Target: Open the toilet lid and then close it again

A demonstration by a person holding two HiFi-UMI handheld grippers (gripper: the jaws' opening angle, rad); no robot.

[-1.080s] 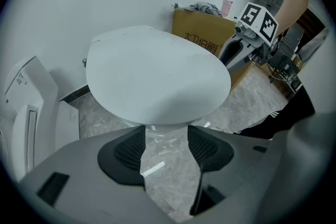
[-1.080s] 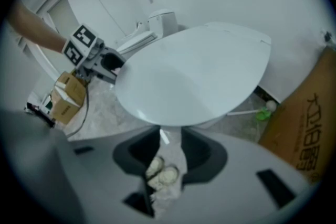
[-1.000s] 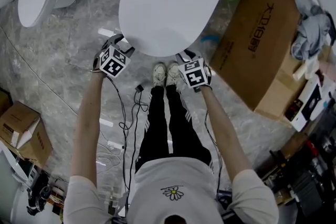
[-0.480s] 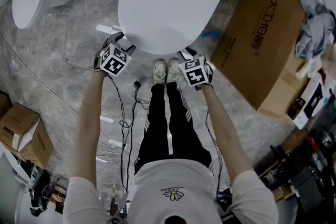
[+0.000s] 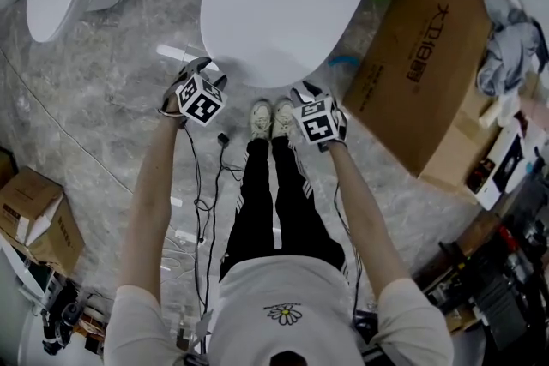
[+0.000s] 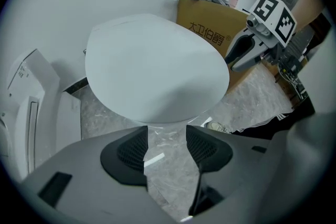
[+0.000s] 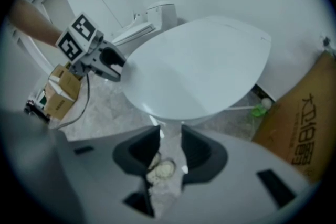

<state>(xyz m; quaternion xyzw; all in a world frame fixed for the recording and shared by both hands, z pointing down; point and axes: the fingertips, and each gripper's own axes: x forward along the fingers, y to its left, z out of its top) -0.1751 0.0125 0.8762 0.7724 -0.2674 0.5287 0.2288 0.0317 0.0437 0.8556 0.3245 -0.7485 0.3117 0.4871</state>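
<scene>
Lying shut, toilet lid is seen ctr-far. Left tool, held near-left of rim: jaws apart, just narrowed slightly, nothing gripped. Right tool, near-right: partly open, empty.

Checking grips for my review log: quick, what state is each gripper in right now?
Left gripper: open, empty; its jaws have just closed a little.
Right gripper: open, empty.

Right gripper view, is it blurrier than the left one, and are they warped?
Right gripper view: soft and bluish, foreground blurred. Left gripper view: sharper, the toilet lid evenly lit, a soft shadow near its front edge. Both: fisheye bending, dark corners.
</scene>
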